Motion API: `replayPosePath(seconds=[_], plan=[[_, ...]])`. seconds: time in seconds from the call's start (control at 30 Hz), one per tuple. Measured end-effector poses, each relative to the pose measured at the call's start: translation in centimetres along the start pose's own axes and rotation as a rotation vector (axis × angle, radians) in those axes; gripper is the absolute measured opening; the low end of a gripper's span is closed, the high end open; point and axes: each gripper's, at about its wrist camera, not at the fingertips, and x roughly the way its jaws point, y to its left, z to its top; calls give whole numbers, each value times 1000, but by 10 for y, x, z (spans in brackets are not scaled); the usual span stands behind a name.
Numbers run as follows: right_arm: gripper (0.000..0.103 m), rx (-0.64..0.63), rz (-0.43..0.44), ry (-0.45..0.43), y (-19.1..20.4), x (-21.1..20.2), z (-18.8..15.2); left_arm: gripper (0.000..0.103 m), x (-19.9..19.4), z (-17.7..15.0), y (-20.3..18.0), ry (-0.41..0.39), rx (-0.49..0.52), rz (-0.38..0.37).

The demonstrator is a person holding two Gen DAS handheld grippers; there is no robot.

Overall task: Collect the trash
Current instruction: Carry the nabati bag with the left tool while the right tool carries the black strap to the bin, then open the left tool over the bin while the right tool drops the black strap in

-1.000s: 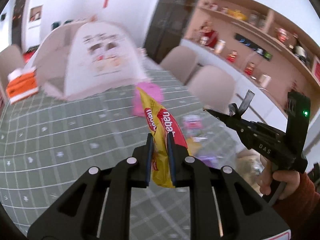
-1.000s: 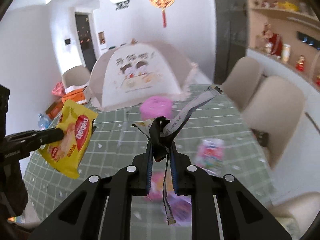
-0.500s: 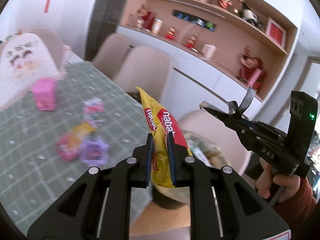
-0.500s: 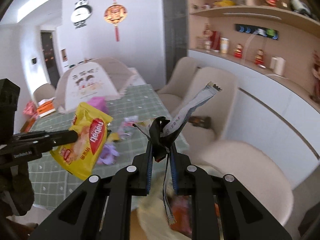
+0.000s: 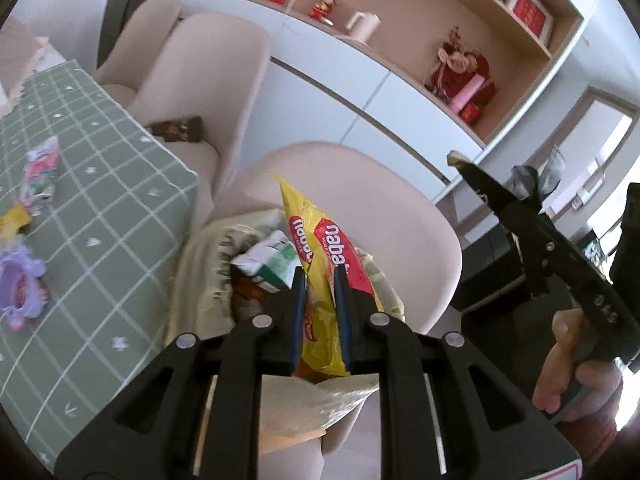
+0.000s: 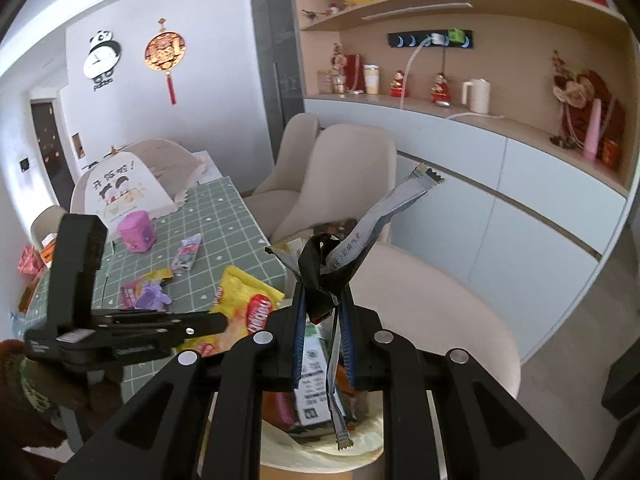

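My left gripper (image 5: 319,280) is shut on a yellow and red snack packet (image 5: 324,240), which hangs above an open cream trash bag (image 5: 200,264) holding several wrappers. My right gripper (image 6: 322,300) is shut on a bunch of grey and black wrappers (image 6: 352,240), one long strip sticking up to the right. It hovers over the same trash bag (image 6: 352,446). In the right wrist view the left gripper (image 6: 224,322) comes in from the left with the snack packet (image 6: 248,308). The right gripper (image 5: 460,160) shows at the right of the left wrist view.
A green checked table (image 5: 100,216) at the left carries loose wrappers (image 5: 38,172), a purple item (image 5: 20,284) and a pink tub (image 6: 136,230). Beige chairs (image 5: 360,184) stand beside the bag. A sideboard with shelves (image 6: 500,92) lines the wall.
Both grippers have swung from over the table to the right, to above the trash bag by the beige chair. Each still grips its trash.
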Motion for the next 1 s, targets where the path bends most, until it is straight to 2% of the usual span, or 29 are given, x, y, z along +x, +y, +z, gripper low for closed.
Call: replayPosePath(seconds=[0.07,0.1,0.13,0.17,0.2,0.3,0.53,0.63,0.8,1.0], plan=[[17,13,-5,7,-6,2,-3,14,12,-1,-6,18,21,-3],[17,20,-5,10,-9,2,-5,17,15,-1,-7,25,24,-12],[17,25,-4,13,-9,4,-6,23,19,-2,-8,39,26,-28],[17,32,1,20,-12,6,-9,35,21,-2,-7,44,25,-37],[17,35,4,24,-12,8,-9,41,20,-3,-6,41,23,-47],[17,35,17,41,-10,17,-14,43,13,-5,1,21,15,-22],[17,33,90,98,12,45,-29,44,-26,-8,32,-29,-33,107],[17,18,111,131,24,59,-36,44,-42,-14,48,-47,-61,129],[17,-4,124,159,35,73,-42,44,-62,-26,70,-58,-105,158],[18,-17,111,185,40,86,-48,45,-74,-35,82,-78,-86,224]])
